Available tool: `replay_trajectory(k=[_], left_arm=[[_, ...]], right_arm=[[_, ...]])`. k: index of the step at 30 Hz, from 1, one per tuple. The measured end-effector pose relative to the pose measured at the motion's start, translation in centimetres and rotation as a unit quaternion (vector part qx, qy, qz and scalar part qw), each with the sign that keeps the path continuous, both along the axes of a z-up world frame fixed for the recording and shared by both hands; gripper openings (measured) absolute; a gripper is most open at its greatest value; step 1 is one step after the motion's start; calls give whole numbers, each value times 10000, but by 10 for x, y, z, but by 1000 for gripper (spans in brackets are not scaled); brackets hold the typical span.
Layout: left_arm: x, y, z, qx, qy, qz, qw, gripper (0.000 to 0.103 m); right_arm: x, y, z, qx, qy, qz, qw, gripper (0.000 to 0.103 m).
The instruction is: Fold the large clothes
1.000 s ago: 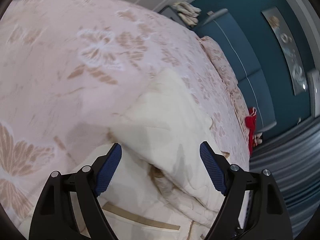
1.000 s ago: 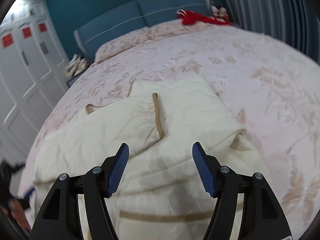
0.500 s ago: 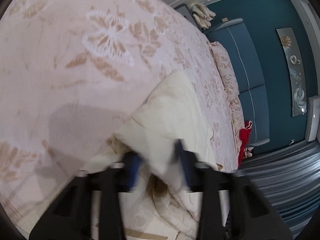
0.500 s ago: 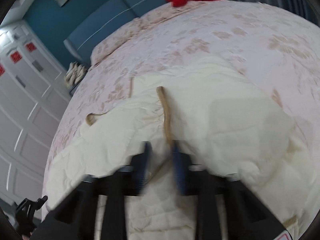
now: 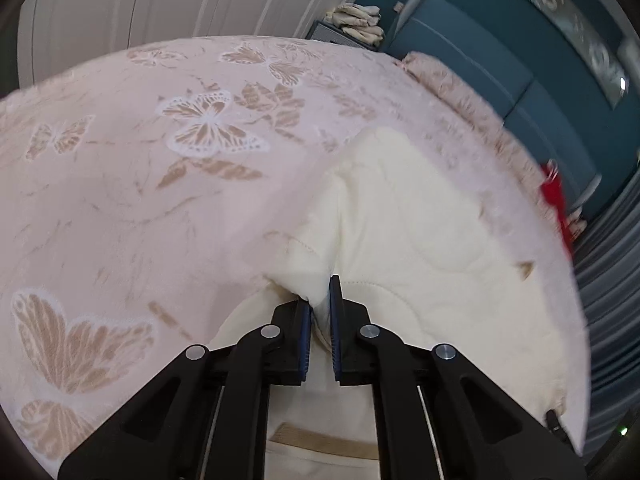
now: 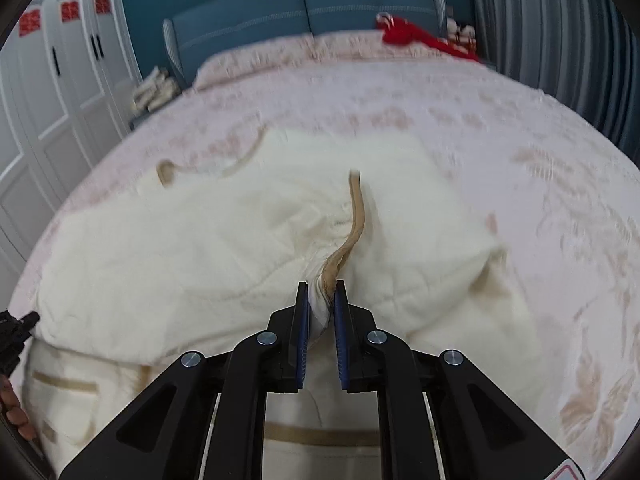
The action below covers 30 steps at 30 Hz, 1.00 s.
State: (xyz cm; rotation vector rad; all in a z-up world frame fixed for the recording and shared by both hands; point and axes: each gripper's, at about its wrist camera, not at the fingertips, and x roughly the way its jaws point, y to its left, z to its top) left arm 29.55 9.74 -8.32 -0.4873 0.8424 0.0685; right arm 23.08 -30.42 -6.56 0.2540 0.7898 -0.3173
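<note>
Through the left wrist camera I see my left gripper (image 5: 320, 300) with its jaws clamped on a pinched fold of the large cream quilted garment (image 5: 420, 240), which lies spread across the bed with the pink butterfly-print bedspread (image 5: 160, 200). The pinch sits at the garment's left edge, where a padded flap rises from the layer beneath, so I judge I am holding it there to carry that side over. A tan trim band (image 5: 320, 442) shows low in this view, between the gripper's arms. A stack of pale folded cloth (image 5: 356, 20) sits on a dark stand beside the blue padded headboard (image 5: 480, 68), well apart from my work. Turning to the right wrist camera, my right gripper (image 6: 321, 304) has its jaws pressed together on a bunched piece of the same garment, right where a tan strip of edging (image 6: 354, 224) runs down into the grip; taking the bound edge gives a firmer hold than loose padding would, I reckon. The garment fills the near half of the bed, rumpled, with a loop of tan edging (image 6: 168, 172) at its far left. A red cloth (image 6: 416, 36) lies by the pillows at the far end. With both edges gripped, the fold looks only just begun.
</note>
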Motion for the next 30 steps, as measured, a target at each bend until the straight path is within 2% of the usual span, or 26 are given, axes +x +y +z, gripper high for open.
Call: replay_trajectory(k=[5, 7, 8, 9, 10, 11, 12, 13, 14, 16, 19, 21, 23, 26, 30], left_arm=[[3, -13, -12, 500, 172, -102, 9986, 9], [4, -19, -9, 735, 238, -151, 9969, 10], [3, -22, -4, 885, 257, -189, 9956, 13], [1, -24, 1, 1007, 276, -219, 9943, 19], [-5, -25, 10, 1217, 287, -206, 9919, 37], [-16, -25, 21, 1379, 194, -97, 9902, 61], [-27, -26, 33, 1435, -17, -16, 9897, 67], [-37, -27, 44, 1464, -265, 33, 9889, 69], [-43, -30, 52, 1483, -412, 15, 9881, 68], [-45, -45, 66, 1412, -584, -271, 9879, 68], [-27, -73, 67, 1058, -532, -792, 9898, 65], [-16, -88, 62, 981, -475, -988, 9891, 61], [-2, -104, 46, 1047, -301, -1150, 9874, 49], [9, -118, 20, 1151, -8, -1321, 9845, 33], [6, -128, 2, 1400, 42, -1366, 9807, 33]], right_arm=[[6, 8, -11, -284, 328, 15, 9991, 13], [7, 10, -10, -418, 377, -24, 9984, 17], [4, 12, -6, -526, 388, -102, 9978, 23], [-2, 13, 0, -637, 365, -248, 9970, 31], [-12, 13, 8, -719, 274, -453, 9960, 32], [-20, 12, 16, -747, 155, -590, 9953, 33], [-33, 12, 28, -766, -54, -767, 9941, 34], [-41, 13, 37, -772, -235, -885, 9928, 36], [-45, 15, 45, -743, -376, -884, 9926, 38], [-36, 31, 54, -679, -453, -400, 9959, 36], [-16, 58, 52, -588, -461, 317, 9967, 20], [1, 71, 42, -352, -352, 637, 9967, 8], [14, 79, 28, -285, -198, 780, 9964, 2], [25, 83, 7, -228, 96, 879, 9958, 0], [22, 85, -16, -300, 357, 904, 9948, 0]])
